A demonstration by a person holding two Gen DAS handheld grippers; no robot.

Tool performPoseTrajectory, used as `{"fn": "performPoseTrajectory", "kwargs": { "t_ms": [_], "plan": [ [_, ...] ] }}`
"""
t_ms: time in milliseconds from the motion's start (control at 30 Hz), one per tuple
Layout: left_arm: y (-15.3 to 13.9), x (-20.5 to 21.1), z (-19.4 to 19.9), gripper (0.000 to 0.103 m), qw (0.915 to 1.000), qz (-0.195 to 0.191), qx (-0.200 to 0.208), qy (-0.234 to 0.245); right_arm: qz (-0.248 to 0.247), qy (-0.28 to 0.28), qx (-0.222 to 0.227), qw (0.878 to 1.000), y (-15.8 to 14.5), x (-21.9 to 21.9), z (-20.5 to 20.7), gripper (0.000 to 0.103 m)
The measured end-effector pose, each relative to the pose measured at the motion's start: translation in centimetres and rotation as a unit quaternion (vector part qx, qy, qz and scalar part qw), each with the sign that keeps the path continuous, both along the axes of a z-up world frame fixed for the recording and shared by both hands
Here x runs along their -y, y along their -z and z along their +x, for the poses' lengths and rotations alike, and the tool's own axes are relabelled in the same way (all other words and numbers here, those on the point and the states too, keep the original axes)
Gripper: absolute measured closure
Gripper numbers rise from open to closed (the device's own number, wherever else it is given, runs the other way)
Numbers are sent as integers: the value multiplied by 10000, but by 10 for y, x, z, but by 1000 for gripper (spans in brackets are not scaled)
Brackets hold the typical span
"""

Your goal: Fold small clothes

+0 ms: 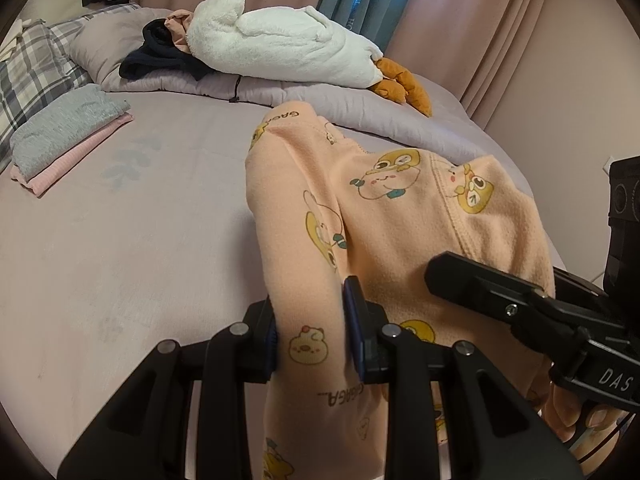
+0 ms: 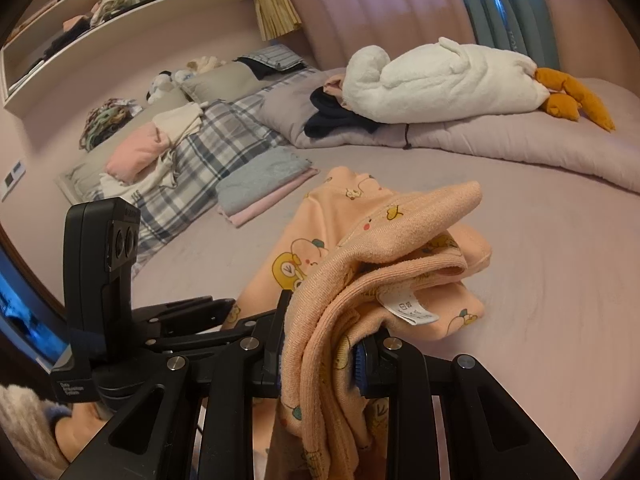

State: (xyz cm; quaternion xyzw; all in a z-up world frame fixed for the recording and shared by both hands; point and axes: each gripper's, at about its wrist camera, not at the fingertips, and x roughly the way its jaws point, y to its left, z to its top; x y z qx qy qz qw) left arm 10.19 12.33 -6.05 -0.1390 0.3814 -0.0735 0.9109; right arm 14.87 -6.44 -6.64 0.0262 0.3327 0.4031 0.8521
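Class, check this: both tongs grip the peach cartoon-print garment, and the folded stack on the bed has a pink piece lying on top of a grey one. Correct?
Not quite. Both the left tongs and right tongs do grip the peach garment, but in the folded stack the grey piece is on top, as the left wrist view shows.

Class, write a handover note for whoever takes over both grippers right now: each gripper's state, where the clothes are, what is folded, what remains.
Left gripper: shut on the peach cartoon-print garment.
Right gripper: shut on the same garment, bunched, its white care label showing.
The garment's far end lies on the bed.
Done: grey and pink folded stack beside the plaid pillow.
Left: fold the peach garment and add it to the stack.
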Motion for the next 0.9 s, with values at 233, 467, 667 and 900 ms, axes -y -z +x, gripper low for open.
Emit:
{"fn": "performPoseTrajectory", "kwargs": {
  "t_ms": [233,467,667,900],
  "plan": [
    [1,-3,11,77,10000,34,-18,-4,1,19,-3,10000,2,-2,6,76],
    [5,-6,19,77,10000,29,-69,-12,-4,42,-39,10000,4,-5,14,76],
    [8,-8,27,77,9999,34,-108,-15,-30,60,-57,10000,8,-9,20,76],
    [13,-10,33,76,9998,29,-172,-38,-50,71,-92,9999,12,-14,25,76]
  ]
}}
